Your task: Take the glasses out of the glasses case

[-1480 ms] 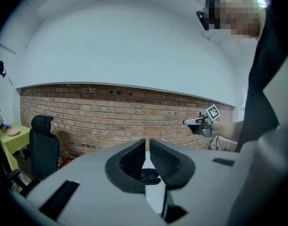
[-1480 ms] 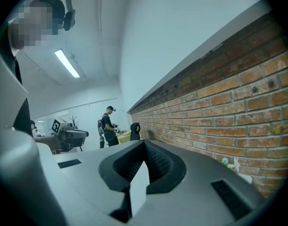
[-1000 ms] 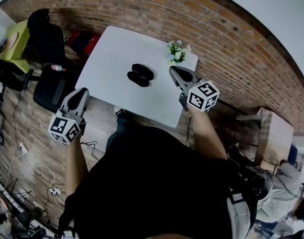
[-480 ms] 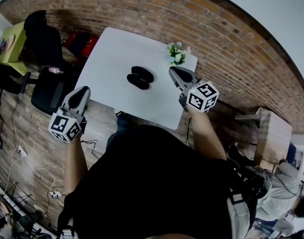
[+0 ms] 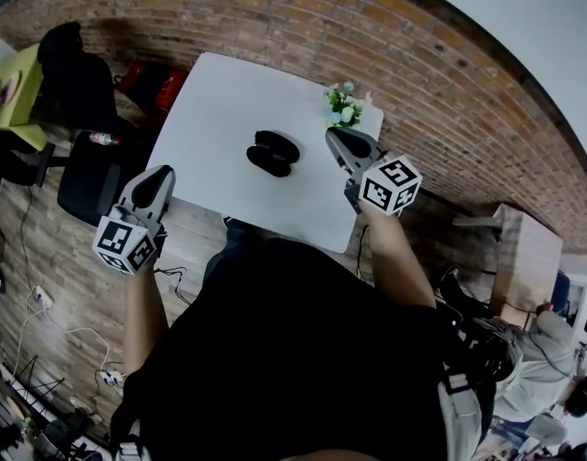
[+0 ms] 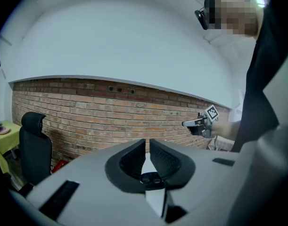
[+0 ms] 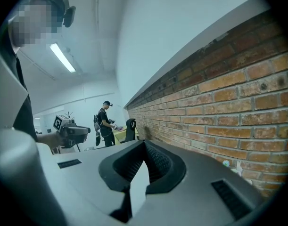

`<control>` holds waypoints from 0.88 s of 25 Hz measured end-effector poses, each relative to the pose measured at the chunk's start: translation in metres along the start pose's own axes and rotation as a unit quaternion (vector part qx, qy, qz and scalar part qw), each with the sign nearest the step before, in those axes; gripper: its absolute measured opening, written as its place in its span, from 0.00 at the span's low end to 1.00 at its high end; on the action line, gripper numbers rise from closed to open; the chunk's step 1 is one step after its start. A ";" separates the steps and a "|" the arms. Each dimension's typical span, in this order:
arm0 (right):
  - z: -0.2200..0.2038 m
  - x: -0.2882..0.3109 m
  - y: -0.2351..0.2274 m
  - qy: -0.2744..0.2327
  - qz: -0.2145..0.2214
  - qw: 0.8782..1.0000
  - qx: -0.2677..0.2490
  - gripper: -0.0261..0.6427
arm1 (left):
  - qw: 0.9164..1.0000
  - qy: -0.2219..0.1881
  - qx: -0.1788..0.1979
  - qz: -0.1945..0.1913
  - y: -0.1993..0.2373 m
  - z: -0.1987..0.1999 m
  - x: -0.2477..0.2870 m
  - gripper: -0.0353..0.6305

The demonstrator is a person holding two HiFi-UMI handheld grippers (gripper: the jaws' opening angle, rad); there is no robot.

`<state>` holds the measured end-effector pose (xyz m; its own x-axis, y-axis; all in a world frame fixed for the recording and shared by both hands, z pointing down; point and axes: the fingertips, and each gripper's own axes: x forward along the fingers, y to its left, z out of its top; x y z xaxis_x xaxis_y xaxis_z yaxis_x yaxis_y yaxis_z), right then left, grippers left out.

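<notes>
A black glasses case (image 5: 272,154) lies shut near the middle of the white table (image 5: 216,104). My left gripper (image 5: 159,177) hovers off the table's near left edge, well short of the case, with its jaws shut and nothing held. In the left gripper view, a small dark shape (image 6: 151,177) on the white top shows behind the left gripper (image 6: 147,141), likely the case. To the right of the case, my right gripper (image 5: 337,138) hangs over the table's right edge. It too is shut and empty, and the right gripper view shows its tips (image 7: 144,143) meeting.
A small pot of flowers (image 5: 343,104) stands at the table's far right corner, close to the right gripper. A black office chair (image 5: 77,75) and a red object (image 5: 155,83) sit left of the table. The brick wall runs behind. A person (image 7: 103,122) stands far off.
Both grippers and the case keep their places; only the head view has shifted slightly.
</notes>
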<state>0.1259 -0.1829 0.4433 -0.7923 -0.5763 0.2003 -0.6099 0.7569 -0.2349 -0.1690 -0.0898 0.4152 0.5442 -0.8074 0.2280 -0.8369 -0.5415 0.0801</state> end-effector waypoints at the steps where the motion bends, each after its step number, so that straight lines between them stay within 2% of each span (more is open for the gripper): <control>1: 0.000 0.003 -0.002 0.001 -0.001 1.000 0.000 0.06 | 1.000 0.000 0.000 -0.001 0.003 0.000 0.002 0.11; 6: -0.003 0.019 -0.009 0.010 -0.004 1.000 0.002 0.06 | 1.000 -0.004 -0.005 -0.015 0.014 0.004 0.012 0.11; 12: -0.006 0.038 -0.019 0.021 -0.010 1.000 0.008 0.06 | 1.000 0.012 -0.009 -0.015 0.037 -0.002 0.027 0.11; 22: -0.021 0.065 -0.039 0.049 -0.033 0.998 0.007 0.06 | 1.000 0.016 -0.013 -0.022 0.076 -0.002 0.049 0.11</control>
<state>0.0987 -0.2429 0.4853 -0.7461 -0.5909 0.3070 -0.6607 0.7142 -0.2310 -0.2058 -0.1702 0.4342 0.5795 -0.7745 0.2536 -0.8131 -0.5707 0.1152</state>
